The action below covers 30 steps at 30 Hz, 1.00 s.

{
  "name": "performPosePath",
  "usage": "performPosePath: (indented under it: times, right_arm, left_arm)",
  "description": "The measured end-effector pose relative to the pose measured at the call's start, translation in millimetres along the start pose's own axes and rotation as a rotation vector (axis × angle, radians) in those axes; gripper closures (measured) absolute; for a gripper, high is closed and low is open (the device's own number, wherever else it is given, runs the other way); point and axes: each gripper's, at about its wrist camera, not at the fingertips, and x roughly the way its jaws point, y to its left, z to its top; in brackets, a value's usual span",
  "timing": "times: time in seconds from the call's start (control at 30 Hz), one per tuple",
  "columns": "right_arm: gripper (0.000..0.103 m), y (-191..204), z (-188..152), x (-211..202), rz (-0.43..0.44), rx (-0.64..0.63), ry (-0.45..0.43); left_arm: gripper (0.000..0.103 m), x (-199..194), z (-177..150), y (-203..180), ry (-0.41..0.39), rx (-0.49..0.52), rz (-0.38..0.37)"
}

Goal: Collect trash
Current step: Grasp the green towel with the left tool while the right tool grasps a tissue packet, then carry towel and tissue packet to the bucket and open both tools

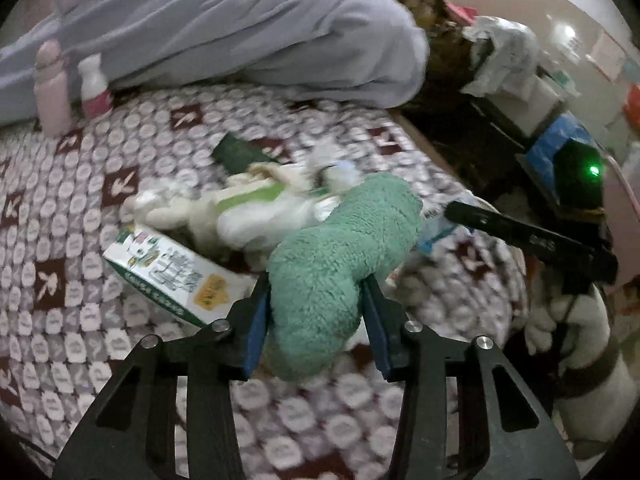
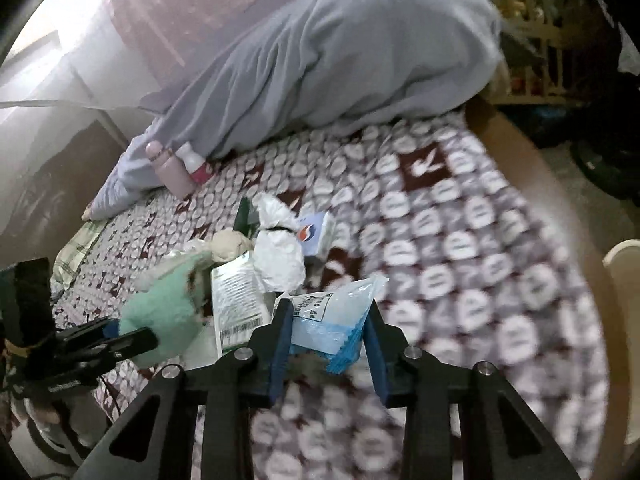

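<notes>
Holding: my left claw (image 1: 316, 304) pinches a fuzzy green cloth (image 1: 340, 256), pads pressed into its sides, cloth bulging out above and below the jaws.
Right claw: my right claw (image 2: 326, 338) has a clear-and-blue plastic packet (image 2: 332, 320) between its jaws; both pads look to be against the packet's edges, so I judge it pinched, lightly.
Trash pile: white crumpled bag (image 2: 280, 252), printed carton (image 1: 172, 276), small box with a red-blue logo (image 2: 316, 236), all lying on the patterned blanket (image 2: 460, 264) just ahead of both claws.
Key relation: packet's long axis runs away from my right claw, up and to the right; the near blue end sits in the jaws, the clear end sticks out past them.
Which hand nearer: left is nearer the carton, right is nearer the white bag.
Not trash, probably: pink bottle (image 1: 52, 88) and white bottle (image 1: 94, 86), standing well apart by the grey bedding (image 1: 240, 28).
Next move needs: lifting straight up so the packet's loose end doesn't drag the pile.
</notes>
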Motion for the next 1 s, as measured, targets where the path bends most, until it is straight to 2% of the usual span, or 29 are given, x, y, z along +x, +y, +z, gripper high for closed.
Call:
performPosePath:
  times: [0.13,0.3,0.47,1.0]
  right_arm:
    - [0.070,-9.9,-0.1,-26.4,-0.036,-0.002,-0.045]
    - [0.070,-29.9,-0.9,-54.9,-0.093,0.018,-0.089]
    - [0.070,-52.2,-4.6,-75.5,-0.169,0.029,-0.105]
    - [0.070,-132.2,-23.4,-123.4,-0.327,0.141,-0.135]
  left_arm:
    - [0.062,-10.3,7.4,-28.4,-0.018,0.037,-0.025]
    - [0.062,1.3,16.4,-59.3,-0.015,0.065,-0.050]
    - [0.062,25.1,24.4,-93.0,0.000,0.099,-0.044]
    - [0.062,98.6,44.8,-179.3,0.052,0.191,-0.032]
